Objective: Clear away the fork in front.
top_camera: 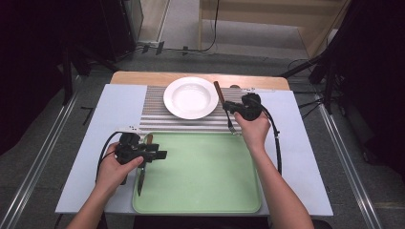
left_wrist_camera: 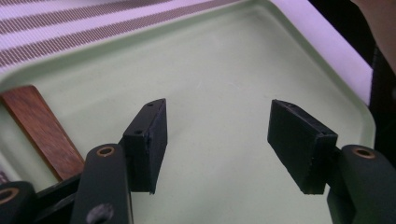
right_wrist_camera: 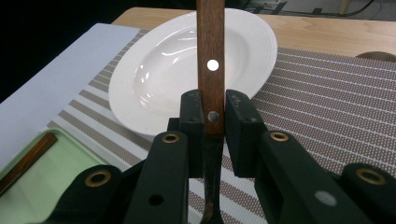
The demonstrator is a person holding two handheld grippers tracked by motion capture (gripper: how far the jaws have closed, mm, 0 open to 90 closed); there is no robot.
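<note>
My right gripper (top_camera: pixel 228 107) is shut on the wooden handle of a fork (top_camera: pixel 218 91) and holds it above the striped placemat (top_camera: pixel 153 112), just right of the white plate (top_camera: pixel 191 97). In the right gripper view the fork handle (right_wrist_camera: pixel 211 46) rises between the pads of the gripper (right_wrist_camera: pixel 215 100), with the plate (right_wrist_camera: pixel 187 70) behind it. My left gripper (top_camera: pixel 162 155) stands open over the left part of the green tray (top_camera: pixel 205 167); nothing lies between its jaws (left_wrist_camera: pixel 217 135). A wooden-handled knife (top_camera: pixel 141 179) lies in the tray beside it, and its handle (left_wrist_camera: pixel 42 130) lies left of the jaws.
A pale sheet (top_camera: pixel 114 109) covers the table under the placemat and tray, and bare wood (top_camera: pixel 143 78) shows at the far edge. Dark stands and cables crowd the floor beyond the table. The tray's bare floor (left_wrist_camera: pixel 224 60) stretches to the right of the knife.
</note>
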